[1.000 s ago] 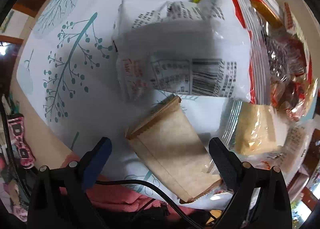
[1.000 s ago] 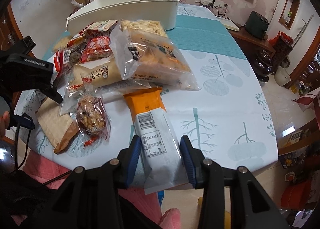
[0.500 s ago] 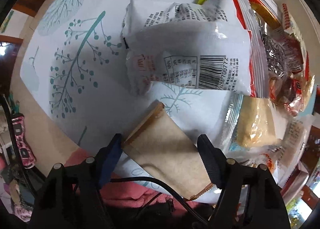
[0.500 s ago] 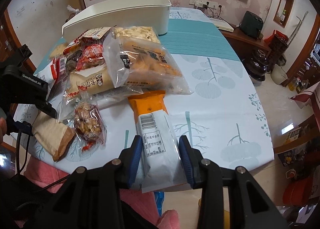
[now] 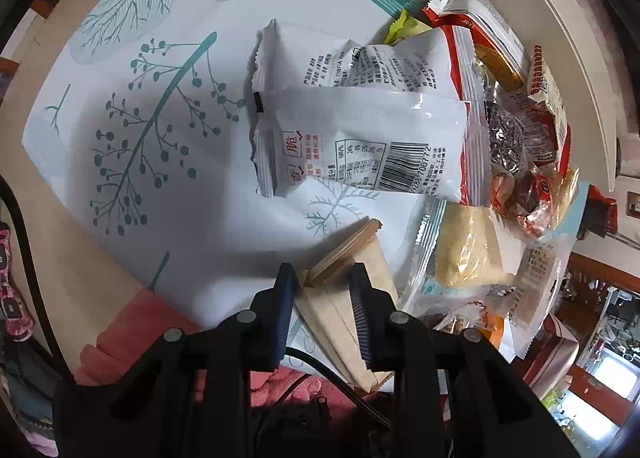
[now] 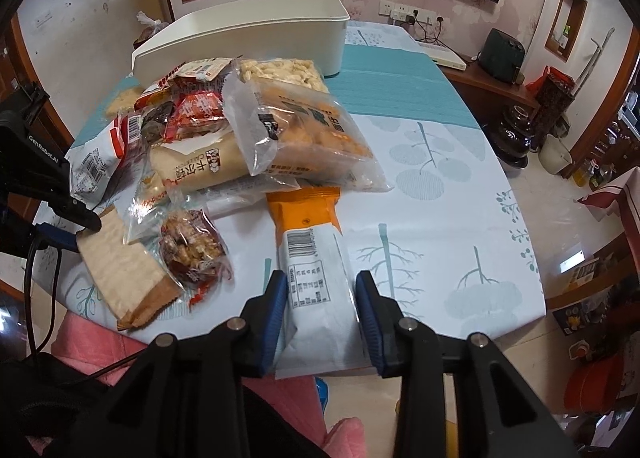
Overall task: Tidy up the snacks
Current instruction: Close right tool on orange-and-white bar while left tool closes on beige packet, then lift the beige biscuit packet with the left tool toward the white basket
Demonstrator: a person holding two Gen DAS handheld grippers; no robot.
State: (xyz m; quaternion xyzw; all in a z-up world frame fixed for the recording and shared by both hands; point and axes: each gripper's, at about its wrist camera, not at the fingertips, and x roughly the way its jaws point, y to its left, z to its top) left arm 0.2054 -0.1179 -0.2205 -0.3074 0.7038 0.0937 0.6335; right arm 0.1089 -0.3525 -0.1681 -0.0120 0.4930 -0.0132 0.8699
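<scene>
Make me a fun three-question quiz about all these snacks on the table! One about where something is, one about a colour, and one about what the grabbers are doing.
1. Where is the long white plastic bin?
A. behind the snack pile
B. on the floor
C. under the table

2. What colour is the far end of the white packet with a barcode?
A. green
B. orange
C. purple

3. What is the left gripper doing?
A. hanging wide open
B. pinching the brown paper packet
C. holding a cup

Answers: 1 A, it stands at the table's far side beyond the pile. 2 B, orange shows past the barcode. 3 B, its jaws have just closed onto the packet.
</scene>
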